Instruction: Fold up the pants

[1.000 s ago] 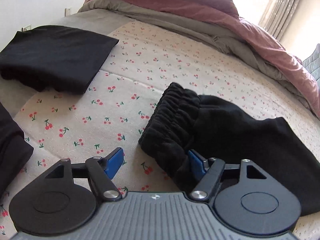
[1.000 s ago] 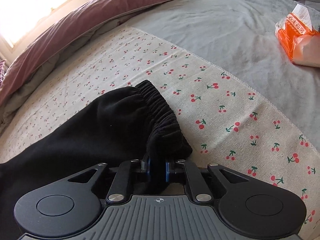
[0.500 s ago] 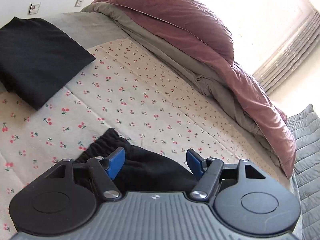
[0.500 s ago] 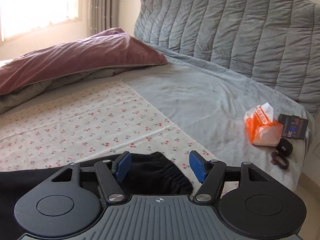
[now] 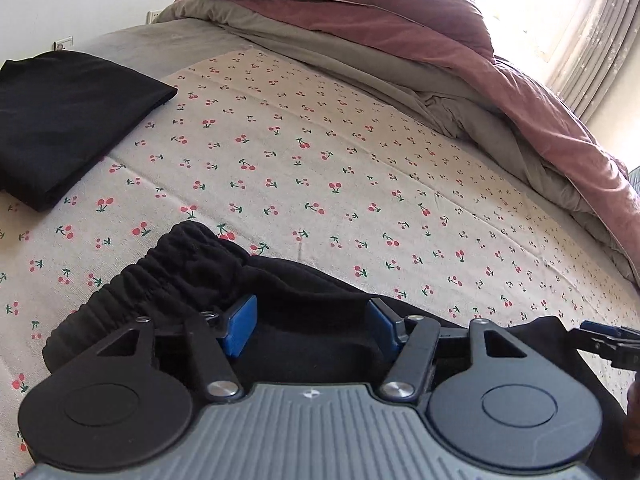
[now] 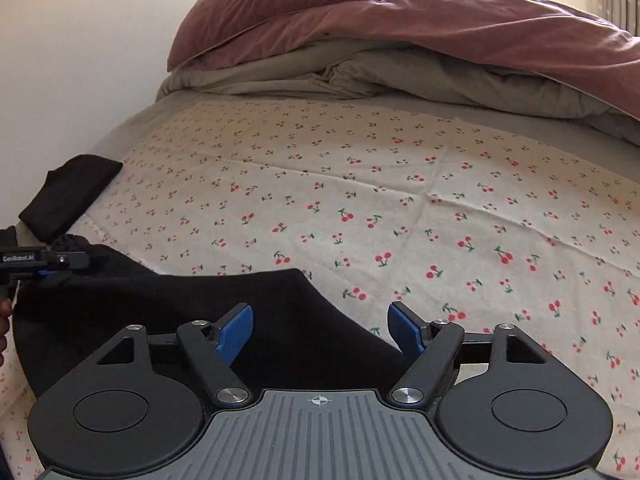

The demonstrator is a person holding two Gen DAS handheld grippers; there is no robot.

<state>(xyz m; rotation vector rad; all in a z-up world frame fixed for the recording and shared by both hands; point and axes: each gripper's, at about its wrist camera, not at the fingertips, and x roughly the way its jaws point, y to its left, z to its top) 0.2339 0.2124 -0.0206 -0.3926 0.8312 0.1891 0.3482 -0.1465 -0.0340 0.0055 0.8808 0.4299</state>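
While both pairs of jaws stand wide apart and grip nothing, the left gripper (image 5: 310, 322) hovers over the gathered waistband of the black pants (image 5: 192, 276) and the right gripper (image 6: 320, 330) over their other end. The pants lie flat on the cherry-print sheet (image 5: 320, 168) of the bed. A folded black garment (image 5: 60, 120) rests near the bed's corner, with a pink duvet (image 6: 440, 24) behind.

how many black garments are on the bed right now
2. The pants lie on the cherry cloth under both open grippers, left and right. A folded black garment sits at the cloth's far left edge. More may lie out of view.
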